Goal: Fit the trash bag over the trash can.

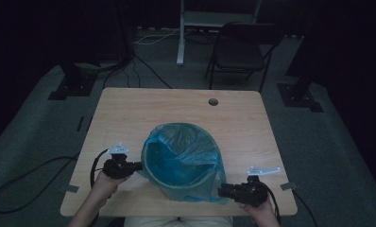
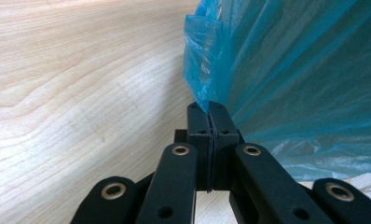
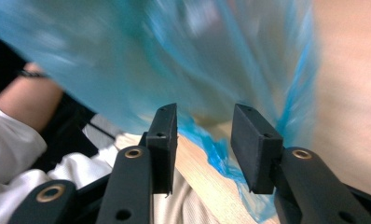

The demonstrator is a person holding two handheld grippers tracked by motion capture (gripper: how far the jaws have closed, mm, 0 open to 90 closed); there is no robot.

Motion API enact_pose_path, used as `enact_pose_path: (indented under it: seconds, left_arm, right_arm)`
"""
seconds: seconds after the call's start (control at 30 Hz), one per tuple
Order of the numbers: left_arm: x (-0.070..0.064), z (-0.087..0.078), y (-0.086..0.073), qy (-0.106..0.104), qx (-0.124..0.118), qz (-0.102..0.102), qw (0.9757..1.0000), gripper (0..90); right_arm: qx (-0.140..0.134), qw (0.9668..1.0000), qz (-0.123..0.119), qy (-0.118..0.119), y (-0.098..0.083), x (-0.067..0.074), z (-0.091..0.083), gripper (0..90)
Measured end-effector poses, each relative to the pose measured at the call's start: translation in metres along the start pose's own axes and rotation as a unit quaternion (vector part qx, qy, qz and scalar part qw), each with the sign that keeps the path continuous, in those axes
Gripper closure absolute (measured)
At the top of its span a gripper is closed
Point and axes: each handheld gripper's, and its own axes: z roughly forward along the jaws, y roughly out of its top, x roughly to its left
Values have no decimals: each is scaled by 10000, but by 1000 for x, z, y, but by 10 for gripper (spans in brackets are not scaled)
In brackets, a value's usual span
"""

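- Bin with blue liner stands near worktop front edge.
- Left gripper clenched on liner edge.
- Right gripper released, liner hem between jaws, unpinched.
- Risk: one-sided pull likely tears liner or tips bin.

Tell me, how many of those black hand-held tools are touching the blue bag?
1 for certain: the left tool pinches the blue bag at the bin's left. The right tool, near the bag's lower right, stands open.

Wooden table, folding chair behind it, white stand, floor cables
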Motion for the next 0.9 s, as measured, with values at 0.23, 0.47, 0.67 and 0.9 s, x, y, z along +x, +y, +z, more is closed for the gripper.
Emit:
enact_pose_path:
  seconds: [0.23, 0.47, 0.67, 0.9]
  left_arm:
    - [0, 3, -3, -89, 3, -18, 10000, 900]
    - [-1, 2, 0, -116, -60, 1, 9999, 900]
    - [1, 0, 1, -92, -63, -2, 9999, 900]
    - [2, 0, 0, -113, -35, 6, 9999, 900]
  right_arm:
    - [-810, 9951, -479, -313, 51, 13, -46, 557]
    - [-845, 9920, -894, -267, 149, 12, -14, 518]
    - [-358, 9942, -972, -305, 185, 6, 36, 560]
    - [-51, 9916, -1161, -561, 195, 4, 58, 785]
